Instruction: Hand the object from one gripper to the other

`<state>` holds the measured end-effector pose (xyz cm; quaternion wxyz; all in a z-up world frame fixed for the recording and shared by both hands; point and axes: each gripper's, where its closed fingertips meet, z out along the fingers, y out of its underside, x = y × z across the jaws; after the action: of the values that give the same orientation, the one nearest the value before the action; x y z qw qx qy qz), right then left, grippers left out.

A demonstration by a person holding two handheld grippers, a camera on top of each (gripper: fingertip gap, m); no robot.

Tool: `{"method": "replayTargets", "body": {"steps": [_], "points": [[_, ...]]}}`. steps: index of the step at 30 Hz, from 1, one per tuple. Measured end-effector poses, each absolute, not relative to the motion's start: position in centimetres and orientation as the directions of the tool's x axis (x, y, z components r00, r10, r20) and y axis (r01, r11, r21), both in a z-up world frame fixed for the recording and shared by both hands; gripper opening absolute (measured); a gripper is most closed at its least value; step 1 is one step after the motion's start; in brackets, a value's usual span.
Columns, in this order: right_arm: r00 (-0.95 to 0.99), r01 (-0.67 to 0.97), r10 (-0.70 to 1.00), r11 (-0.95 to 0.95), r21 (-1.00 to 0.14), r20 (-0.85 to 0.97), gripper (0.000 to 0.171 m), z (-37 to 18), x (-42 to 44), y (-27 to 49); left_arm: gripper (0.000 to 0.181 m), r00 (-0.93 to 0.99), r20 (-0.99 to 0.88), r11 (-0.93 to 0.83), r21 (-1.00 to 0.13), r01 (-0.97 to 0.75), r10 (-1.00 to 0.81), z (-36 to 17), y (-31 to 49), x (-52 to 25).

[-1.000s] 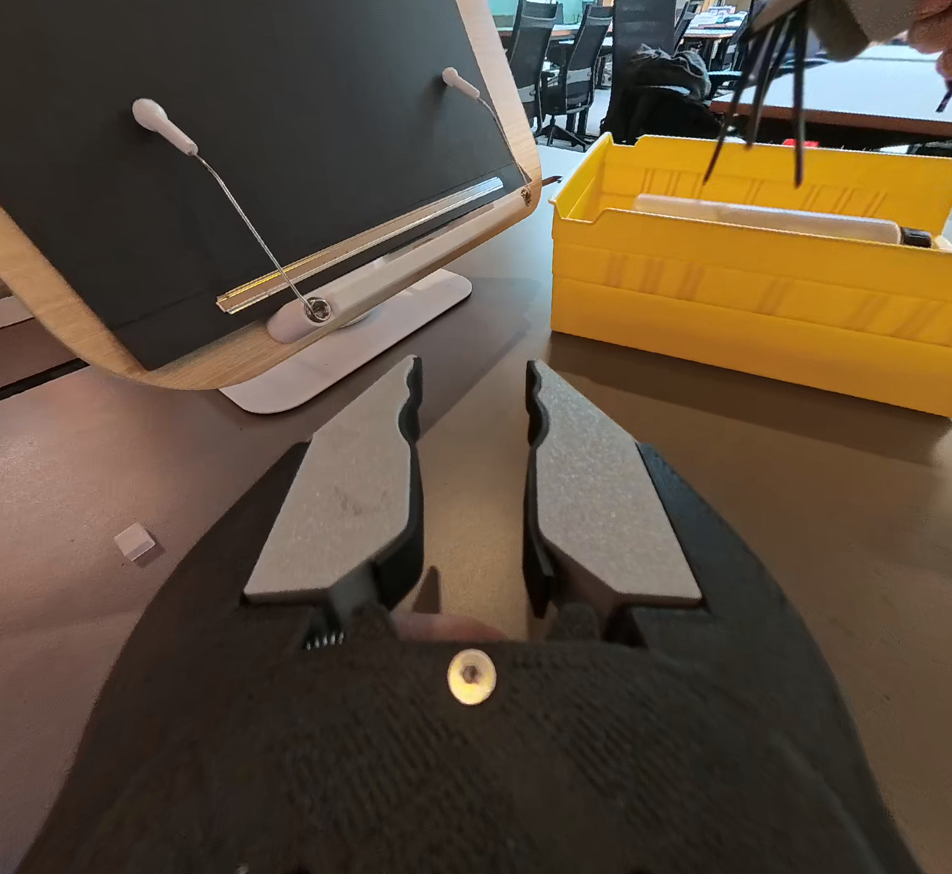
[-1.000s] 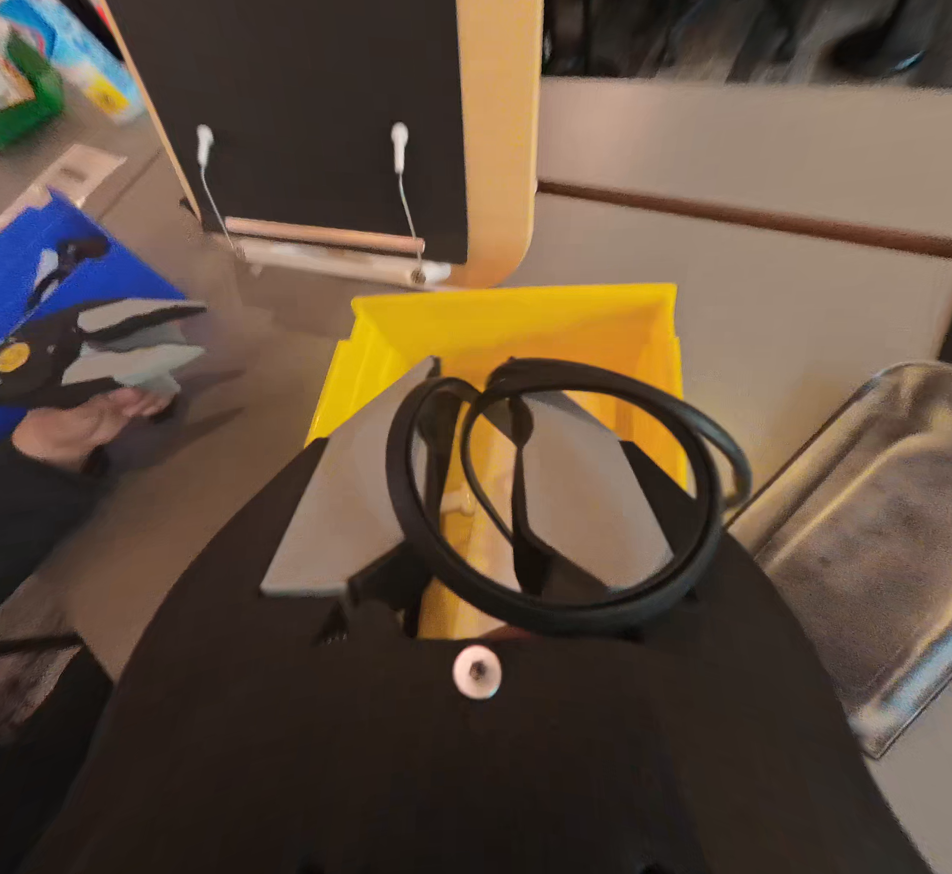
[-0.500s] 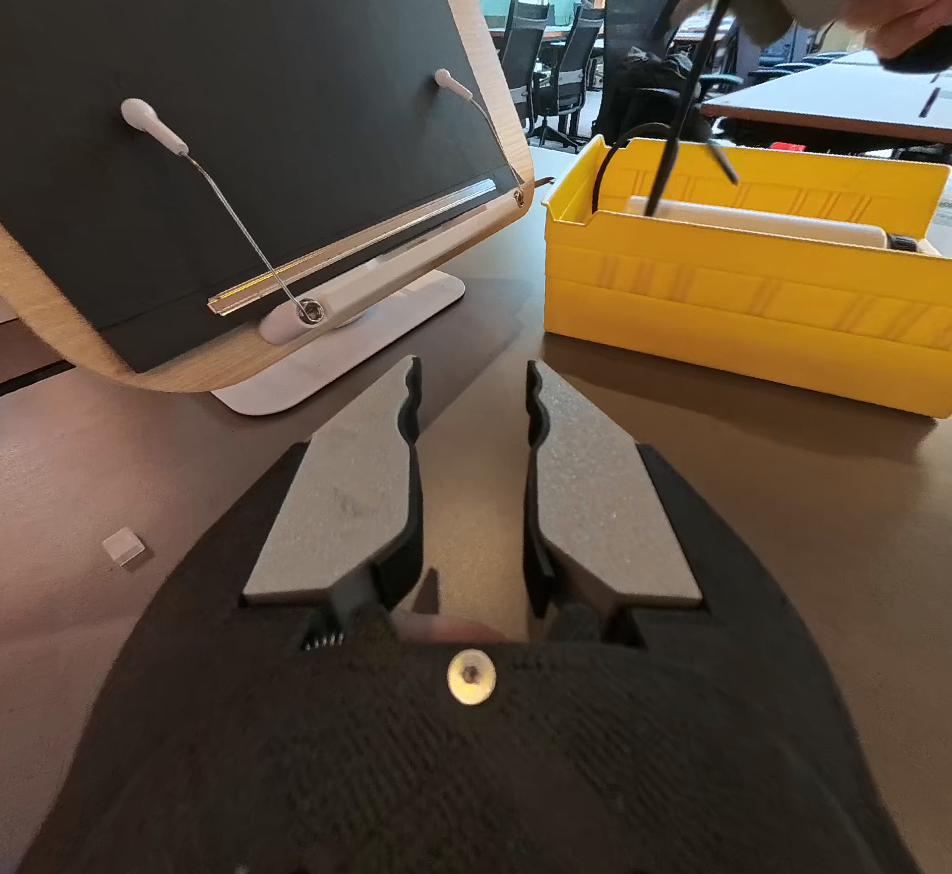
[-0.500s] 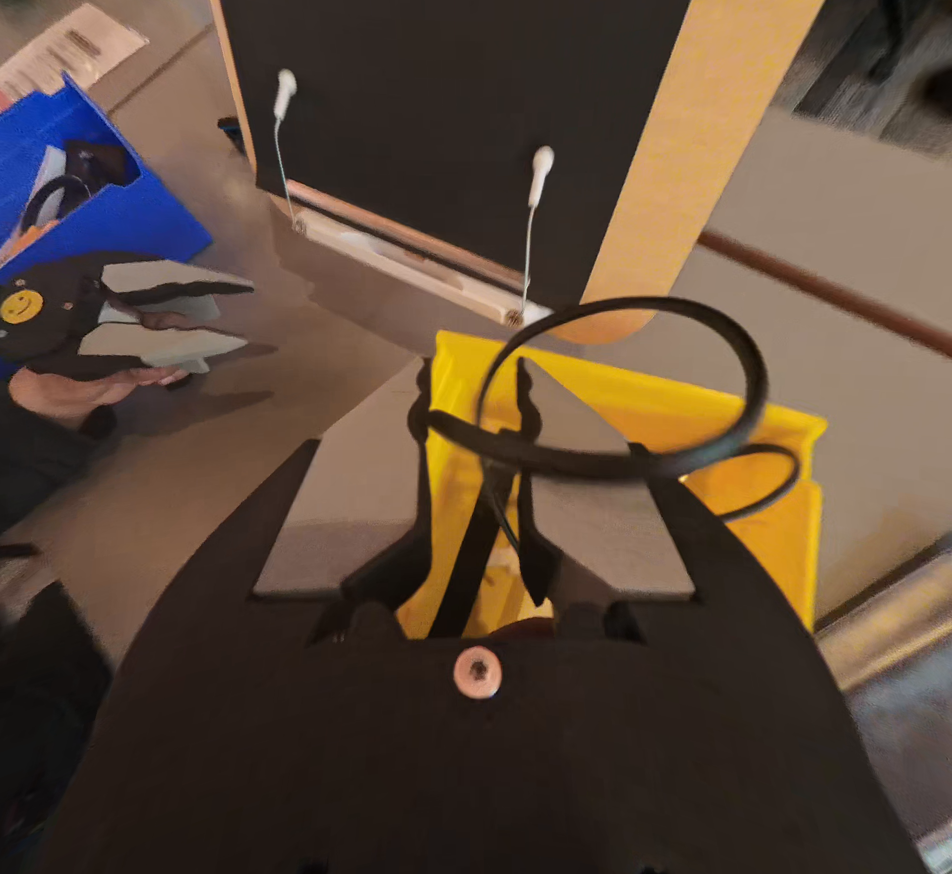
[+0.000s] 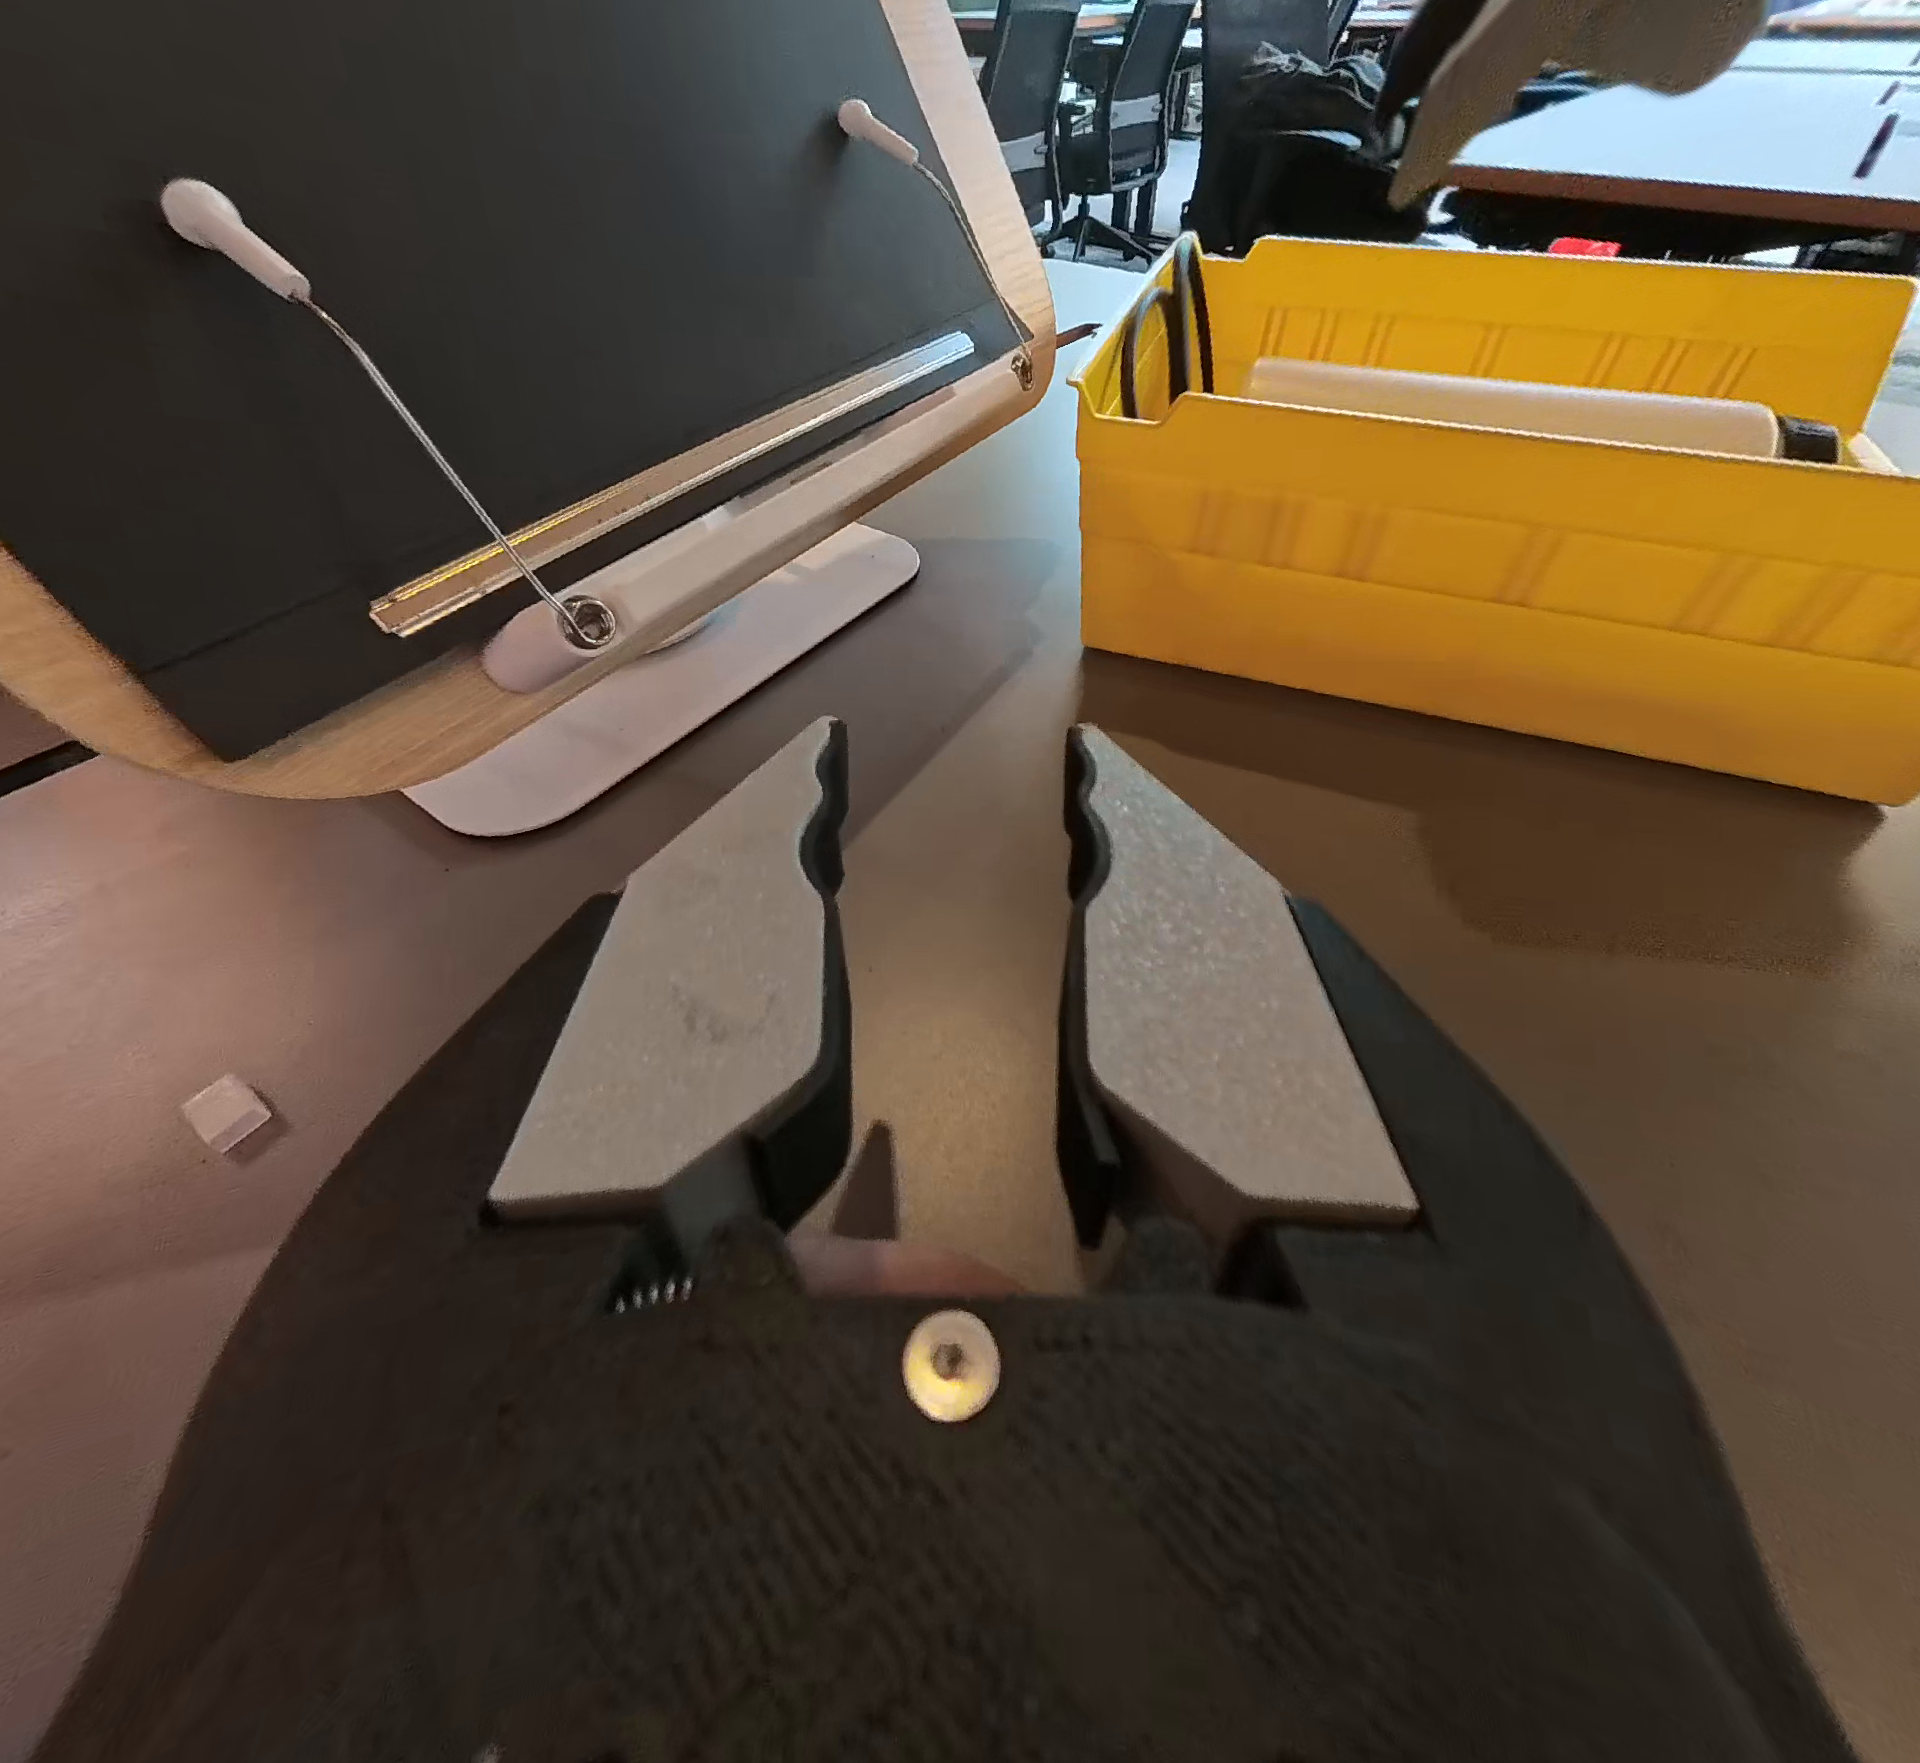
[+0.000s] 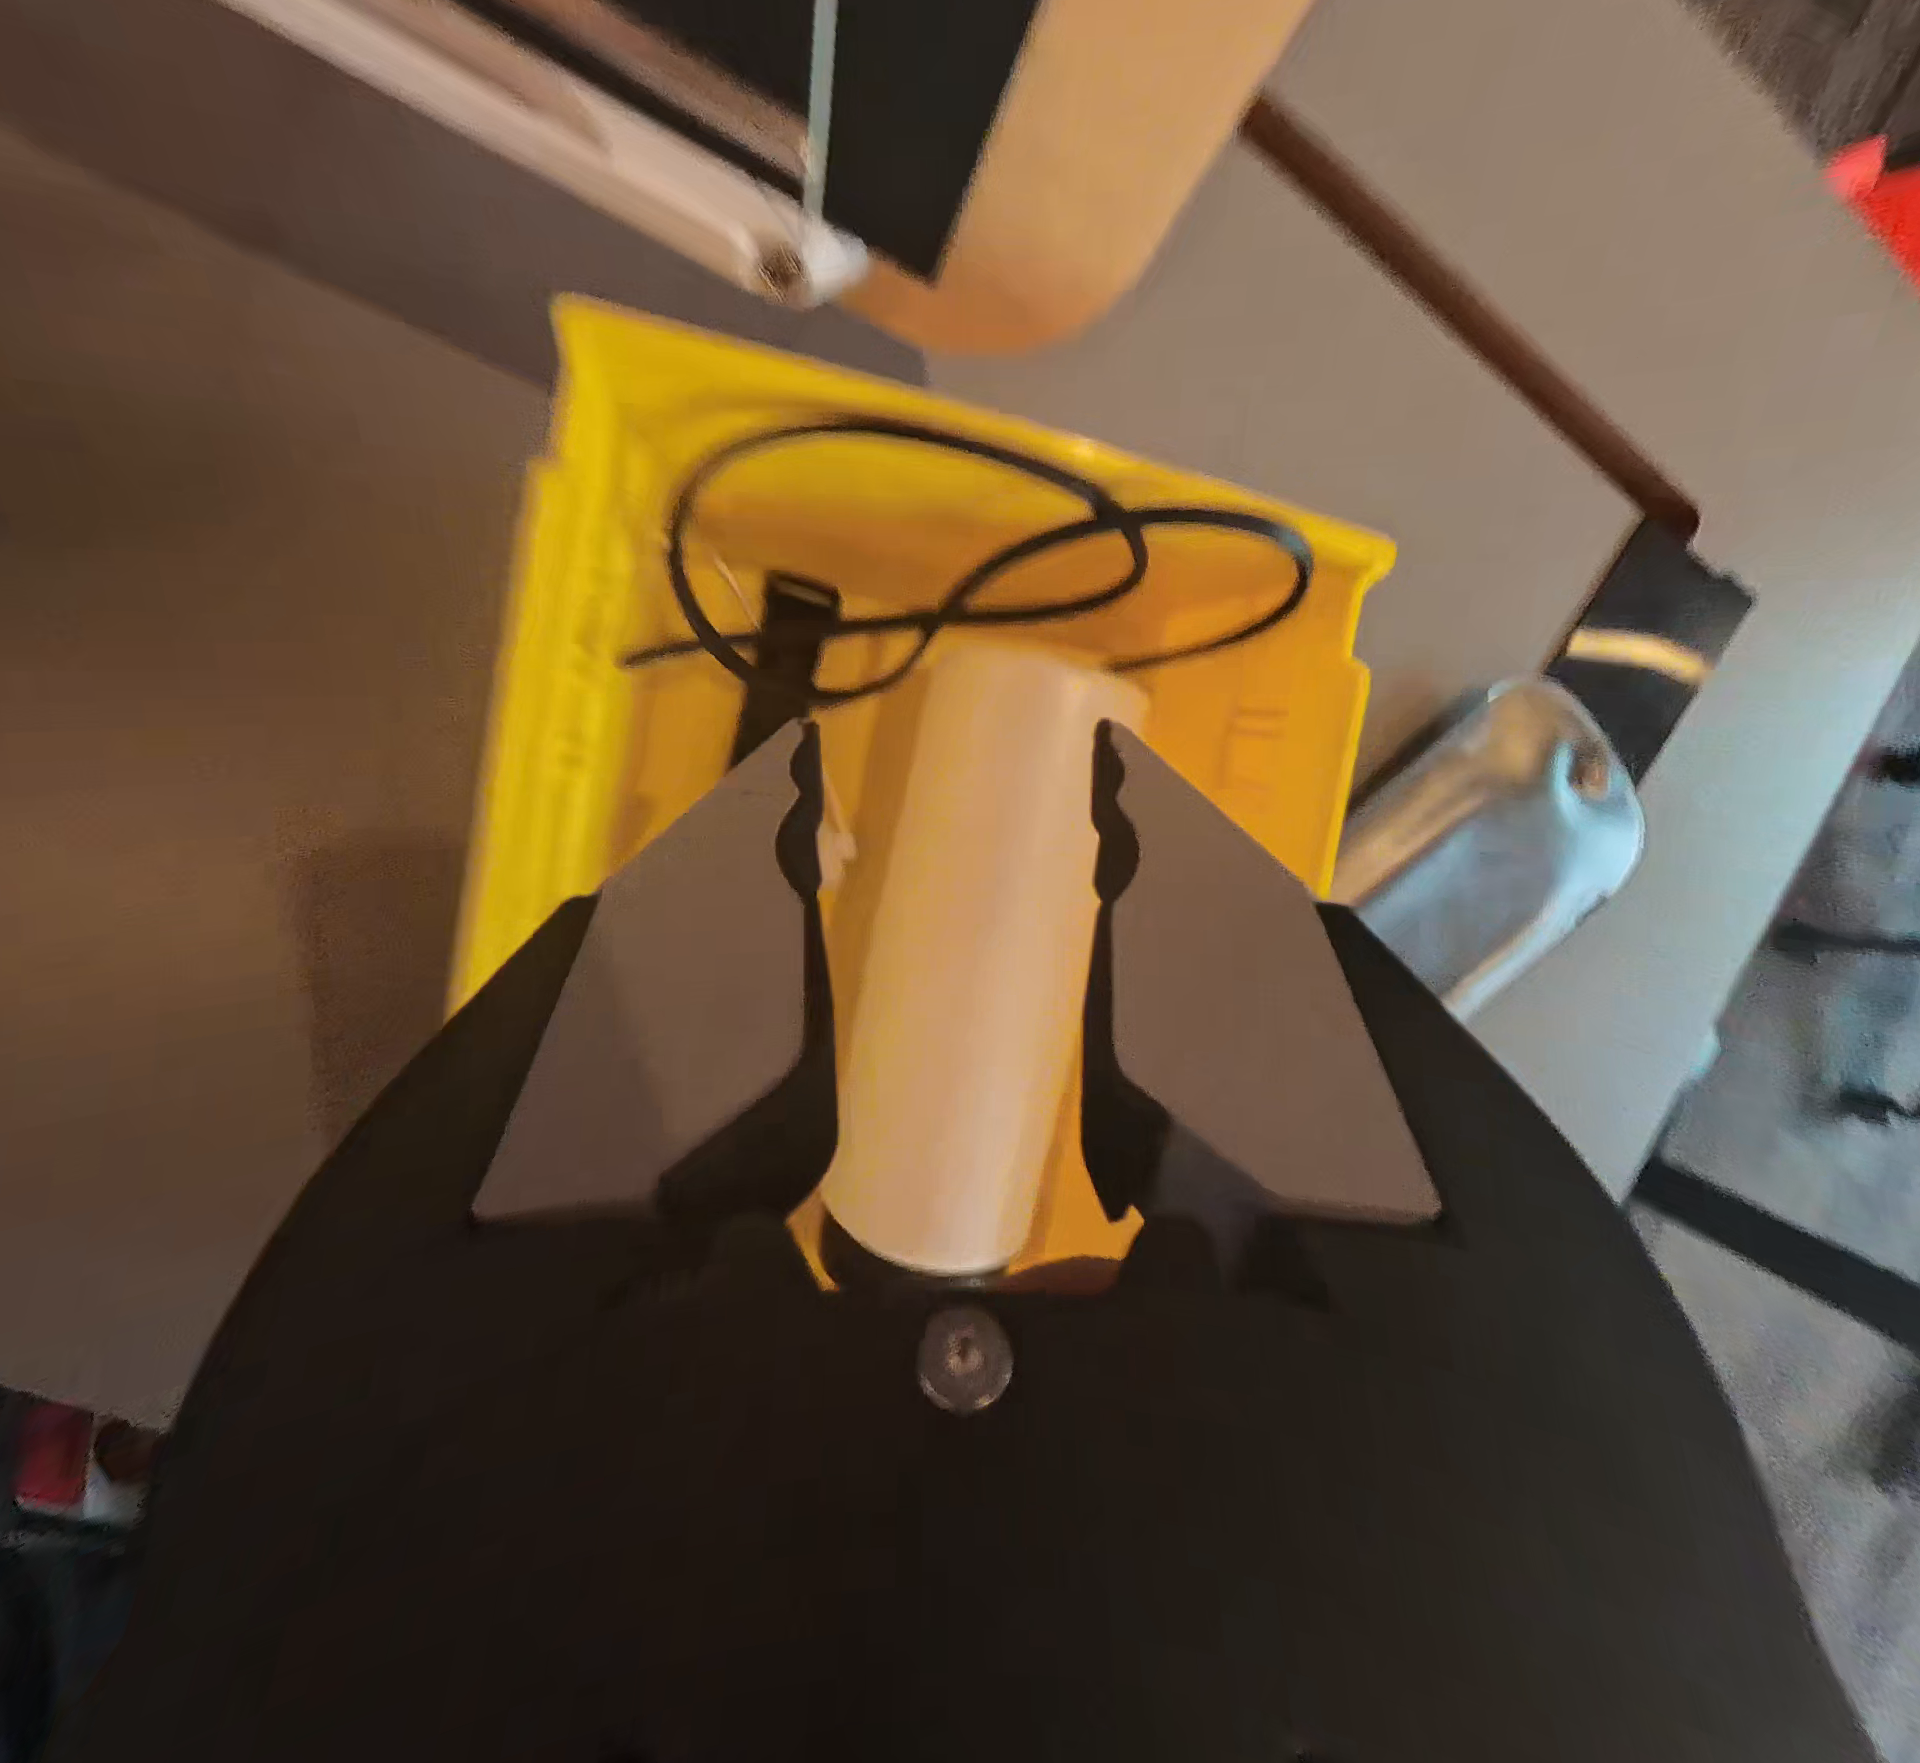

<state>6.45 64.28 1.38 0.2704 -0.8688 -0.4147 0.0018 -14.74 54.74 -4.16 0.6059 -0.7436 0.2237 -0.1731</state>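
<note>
Left wrist view, nearest: left gripper (image 5: 948, 757), jaws parted with bare table (image 5: 1558, 1038) between them, holding nothing.
Near left: small white block (image 5: 225, 1111) on the table.
Middle left: tilted book stand (image 5: 520, 259), dark face, pale wooden edge, white base.
Middle right: yellow bin (image 5: 1455, 560) standing on the table.
Bin contents: black coiled cable (image 6: 894, 560) at the end nearest the stand, loops lying roughly flat across the bin's width, loose ends trailing sideways; a white cylinder (image 6: 956, 944) lies along the bin's length.
Above the bin: right gripper (image 6: 951, 737), jaws spread wide and empty, pointing down over the cylinder, apart from the cable.
Far right: metal tray (image 6: 1496, 840) beside the bin.
Far: office chairs (image 5: 1101, 103).
</note>
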Motion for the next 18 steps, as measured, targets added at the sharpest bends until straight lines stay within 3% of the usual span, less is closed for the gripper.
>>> {"method": "replayTargets", "body": {"steps": [4, 8, 11, 18], "points": [[0.509, 0.615, 0.859, -0.321, -0.720, 0.053, 0.052, 5.5, -2.3, 58.6, 0.039, 0.841, -0.019, -0.175, -0.975, -0.134, -0.541, -4.6, 54.9, -14.7], [0.328, 0.426, 0.938, -0.252, -0.869, -0.111, 0.060, 7.2, -10.1, 52.7, 0.039, 0.845, -0.042, -0.179, -0.971, -0.161, -0.533, -5.0, 55.0, -14.7], [0.339, 0.322, 0.928, -0.268, -0.908, -0.154, 0.064, 4.5, -13.7, 52.8, 0.038, 0.851, -0.053, -0.176, -0.970, -0.168, -0.522, -5.1, 55.1, -14.9], [0.461, 0.262, 0.875, -0.296, -0.919, -0.150, 0.064, -5.8, -17.4, 57.5, 0.037, 0.881, -0.109, -0.213, -0.950, -0.229, -0.460, -5.9, 55.6, -16.0]]}}
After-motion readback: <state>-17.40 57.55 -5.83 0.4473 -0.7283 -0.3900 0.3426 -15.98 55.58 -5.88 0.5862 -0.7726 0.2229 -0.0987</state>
